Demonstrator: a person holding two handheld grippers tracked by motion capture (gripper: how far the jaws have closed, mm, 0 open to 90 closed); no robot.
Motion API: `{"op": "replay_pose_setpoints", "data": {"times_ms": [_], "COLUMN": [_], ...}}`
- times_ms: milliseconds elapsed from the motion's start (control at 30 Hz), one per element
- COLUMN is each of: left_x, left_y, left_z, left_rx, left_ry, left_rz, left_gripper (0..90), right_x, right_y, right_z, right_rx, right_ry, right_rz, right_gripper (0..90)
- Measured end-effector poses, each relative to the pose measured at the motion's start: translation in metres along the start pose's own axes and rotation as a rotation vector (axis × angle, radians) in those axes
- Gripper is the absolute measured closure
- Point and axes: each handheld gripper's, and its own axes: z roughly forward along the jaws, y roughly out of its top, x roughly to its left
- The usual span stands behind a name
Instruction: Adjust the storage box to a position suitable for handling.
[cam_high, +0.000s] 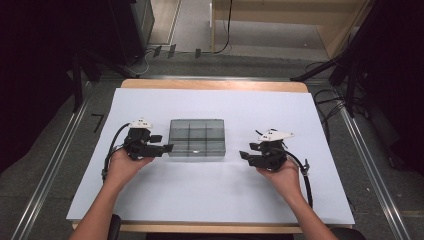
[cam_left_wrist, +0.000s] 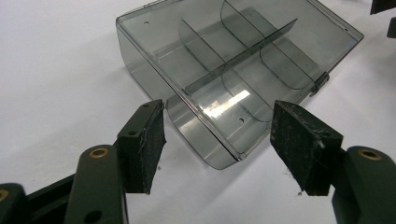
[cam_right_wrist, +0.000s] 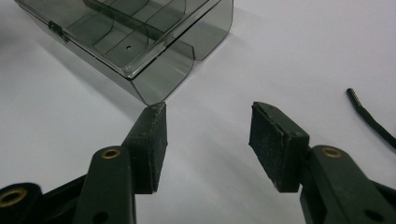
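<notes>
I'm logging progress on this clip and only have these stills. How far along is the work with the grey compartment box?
Barely started. Done: the smoky compartment box sits closed on the white sheet, its cells looking empty. In hand: the left gripper is at the box's left edge, jaws open around its near corner without pressing; the right gripper stands open, apart from the box. Left: gripping and whatever handling follows.
</notes>
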Motion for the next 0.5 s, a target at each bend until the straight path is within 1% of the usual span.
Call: {"op": "replay_pose_setpoints", "data": {"times_ms": [100,200,400,500], "left_x": [-0.0004,-0.0006,-0.0011,-0.0018], "left_y": [0.0003,-0.0001,0.0003,-0.0003], "left_z": [-0.0004,0.0005,0.0012,0.0015], "left_rx": [-0.001,0.009,0.012,0.016], "left_ry": [-0.005,0.003,-0.005,-0.003], "left_rz": [-0.001,0.001,-0.001,0.008], "left_gripper": [37.6,37.6,38.3,38.4], "right_x": [-0.0002,0.0,-0.0009,-0.0014], "right_y": [0.0004,0.0011,0.0015,0.002], "right_z": [-0.0005,-0.0007,-0.0023,-0.0025], "right_rx": [0.001,0.0,-0.008,-0.013], "right_ry": [-0.002,-0.005,-0.012,-0.011], "right_rz": [0.001,0.002,-0.002,0.0], "right_gripper": [48.0,48.0,48.5,48.8]}}
